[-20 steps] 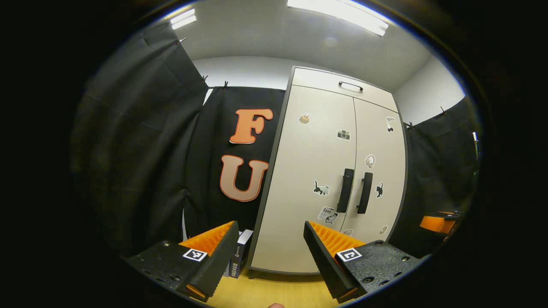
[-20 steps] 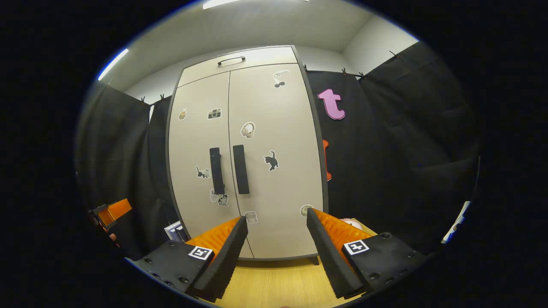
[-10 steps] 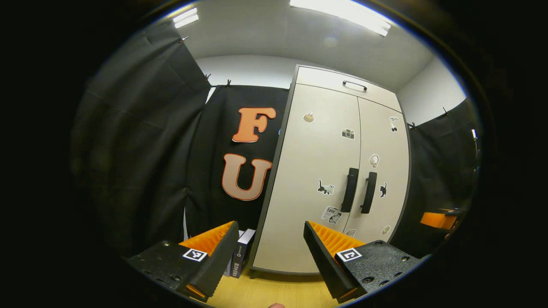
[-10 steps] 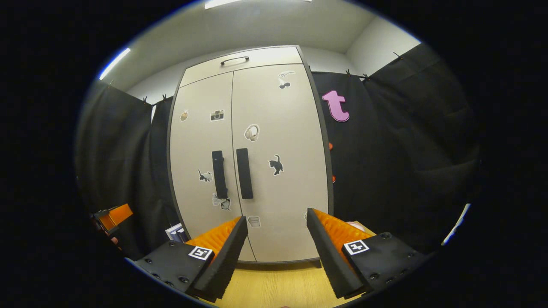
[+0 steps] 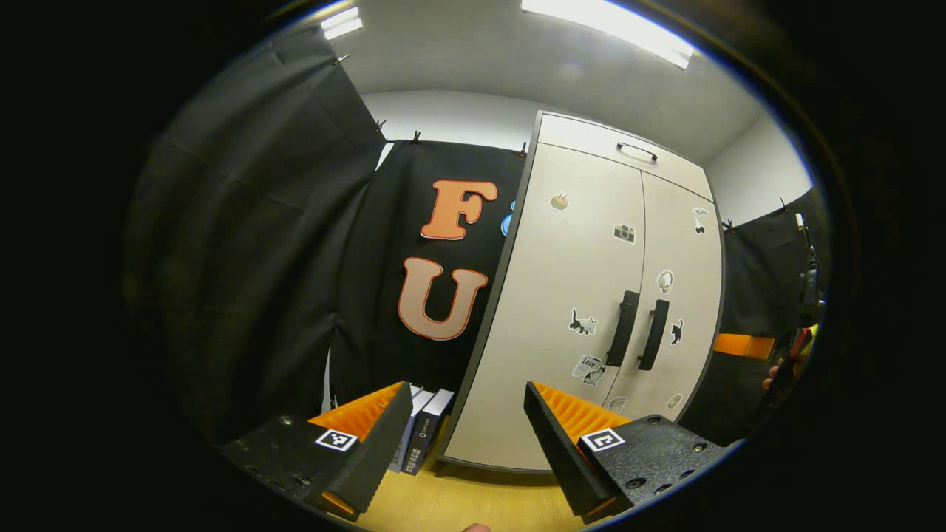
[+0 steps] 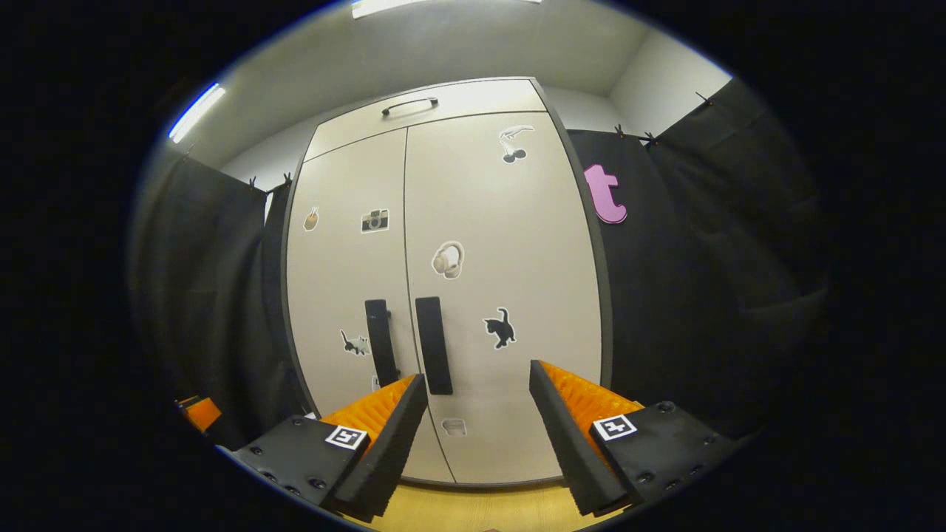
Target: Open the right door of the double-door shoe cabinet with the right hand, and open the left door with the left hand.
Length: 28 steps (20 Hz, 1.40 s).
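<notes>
Black curtains flank the shut cabinet, its right handle just beyond the released right gripper; left gripper also released.

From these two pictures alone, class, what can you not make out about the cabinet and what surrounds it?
- Inside the shoe cabinet: both views, hidden behind both closed doors.
- Lowest sticker, right gripper view: too small.
- Books beside the cabinet, left gripper view: partly hidden behind the left gripper.
</notes>
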Available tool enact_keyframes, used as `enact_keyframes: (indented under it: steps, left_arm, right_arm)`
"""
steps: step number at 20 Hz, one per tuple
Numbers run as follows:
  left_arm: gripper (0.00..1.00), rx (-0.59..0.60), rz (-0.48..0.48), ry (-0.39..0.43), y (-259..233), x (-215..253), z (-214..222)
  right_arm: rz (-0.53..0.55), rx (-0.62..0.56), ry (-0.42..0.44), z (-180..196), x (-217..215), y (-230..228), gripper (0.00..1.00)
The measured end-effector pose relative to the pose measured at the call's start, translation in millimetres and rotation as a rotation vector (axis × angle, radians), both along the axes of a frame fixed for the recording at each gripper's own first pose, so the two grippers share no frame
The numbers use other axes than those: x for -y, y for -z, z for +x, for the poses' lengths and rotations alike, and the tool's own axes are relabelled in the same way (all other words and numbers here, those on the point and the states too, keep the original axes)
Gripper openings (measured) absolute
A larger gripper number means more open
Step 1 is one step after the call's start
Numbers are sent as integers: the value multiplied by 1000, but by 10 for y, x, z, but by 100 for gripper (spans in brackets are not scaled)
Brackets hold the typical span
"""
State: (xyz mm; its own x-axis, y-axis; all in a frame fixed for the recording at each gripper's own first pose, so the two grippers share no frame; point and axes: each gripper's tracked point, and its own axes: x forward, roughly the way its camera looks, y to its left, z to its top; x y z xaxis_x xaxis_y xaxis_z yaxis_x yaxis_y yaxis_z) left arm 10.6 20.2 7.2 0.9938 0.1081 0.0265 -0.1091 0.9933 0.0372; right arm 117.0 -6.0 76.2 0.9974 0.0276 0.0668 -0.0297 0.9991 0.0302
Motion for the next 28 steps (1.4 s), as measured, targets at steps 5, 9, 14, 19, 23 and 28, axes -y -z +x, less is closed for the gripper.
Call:
enact_keyframes:
  steps: [5,9,14,19,23,28]
  left_arm:
    - [95,3,21,-69,-24,-251,-71]
    - [95,-1,9,-101,9,-356,-100]
    - [95,-4,46,-123,24,-409,-140]
    - [94,-1,31,-107,46,-373,-111]
    - [94,-9,14,-88,117,-337,-70]
    - [94,-5,1,-97,150,-412,-81]
  right_arm:
    - [72,26,-63,445,-130,-338,96]
    - [-40,48,-40,830,-202,-385,96]
    - [-154,14,-19,1146,-344,-184,96]
    - [-153,3,-26,1159,-414,-156,92]
    - [-173,-48,-9,1309,-433,5,93]
    - [-139,-86,33,1429,-364,116,85]
